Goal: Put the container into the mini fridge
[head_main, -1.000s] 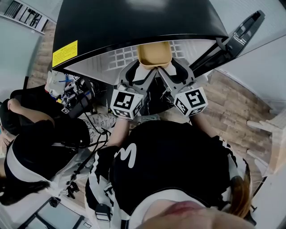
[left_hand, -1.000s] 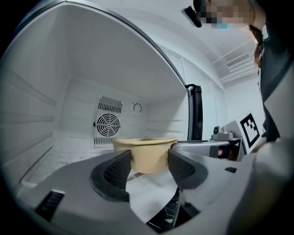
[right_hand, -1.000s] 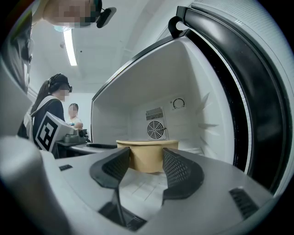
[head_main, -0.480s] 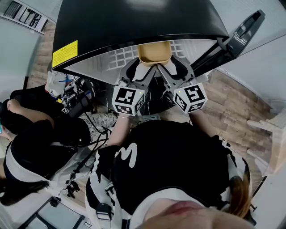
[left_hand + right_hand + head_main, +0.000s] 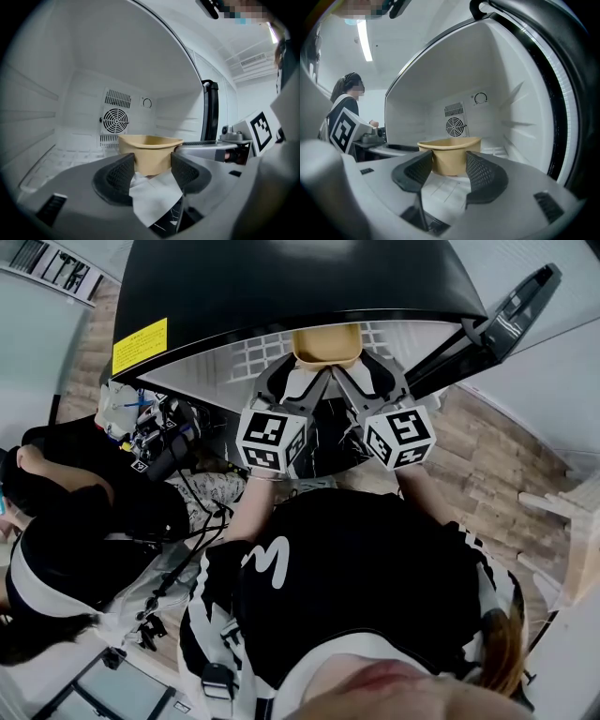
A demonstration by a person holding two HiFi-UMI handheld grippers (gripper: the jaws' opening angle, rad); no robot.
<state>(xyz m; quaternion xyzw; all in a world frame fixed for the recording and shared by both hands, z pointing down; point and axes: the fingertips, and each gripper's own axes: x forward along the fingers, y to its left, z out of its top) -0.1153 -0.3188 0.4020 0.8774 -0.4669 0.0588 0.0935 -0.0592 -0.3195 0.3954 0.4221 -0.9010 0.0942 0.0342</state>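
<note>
Tan container [image 5: 325,343] gripped at its near wall by left gripper [image 5: 152,161] and right gripper [image 5: 449,164], jaws closed onto it, at the mini fridge [image 5: 281,287] mouth, cavity straight ahead.

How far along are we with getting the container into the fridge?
Done: the mini fridge stands open and the container is picked up. In hand: the left claw and the right claw both grip it at the fridge opening. Remaining: set it down inside and release.
</note>
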